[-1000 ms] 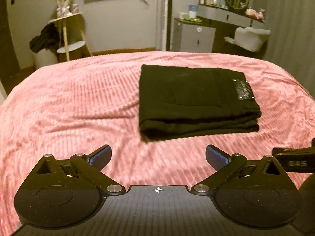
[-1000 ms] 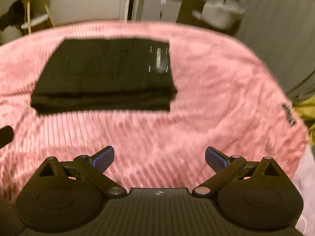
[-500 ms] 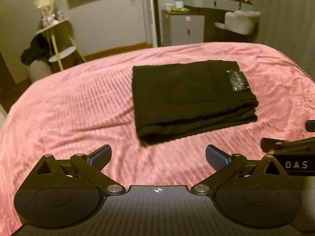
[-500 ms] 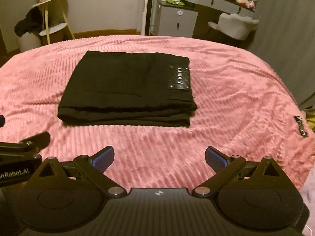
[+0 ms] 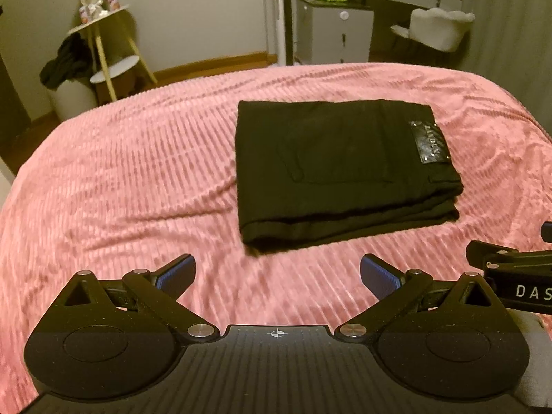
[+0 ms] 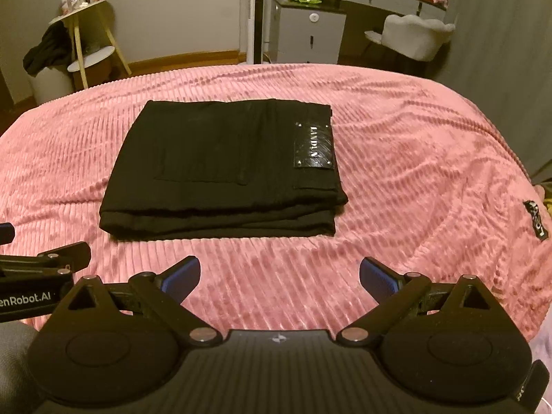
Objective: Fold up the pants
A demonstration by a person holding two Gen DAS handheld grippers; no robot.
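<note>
Black pants [image 5: 331, 169] lie folded into a compact rectangle on the pink ribbed bedspread [image 5: 120, 179], with a shiny waistband label [image 5: 429, 141] at the right end. They also show in the right wrist view [image 6: 224, 169]. My left gripper [image 5: 277, 272] is open and empty, held above the bedspread in front of the pants. My right gripper [image 6: 279, 272] is open and empty, also short of the pants' near edge. Each gripper's side shows at the edge of the other's view.
A yellow-legged side table [image 5: 100, 38] with dark clothes draped on it stands at the back left. A grey cabinet [image 5: 331, 34], a vanity desk and a white chair [image 5: 438, 31] stand behind the bed. A small black tag [image 6: 536, 219] sits at the bedspread's right edge.
Both grippers have drawn back and risen from the pants, staying open. The folded pants have not moved.
</note>
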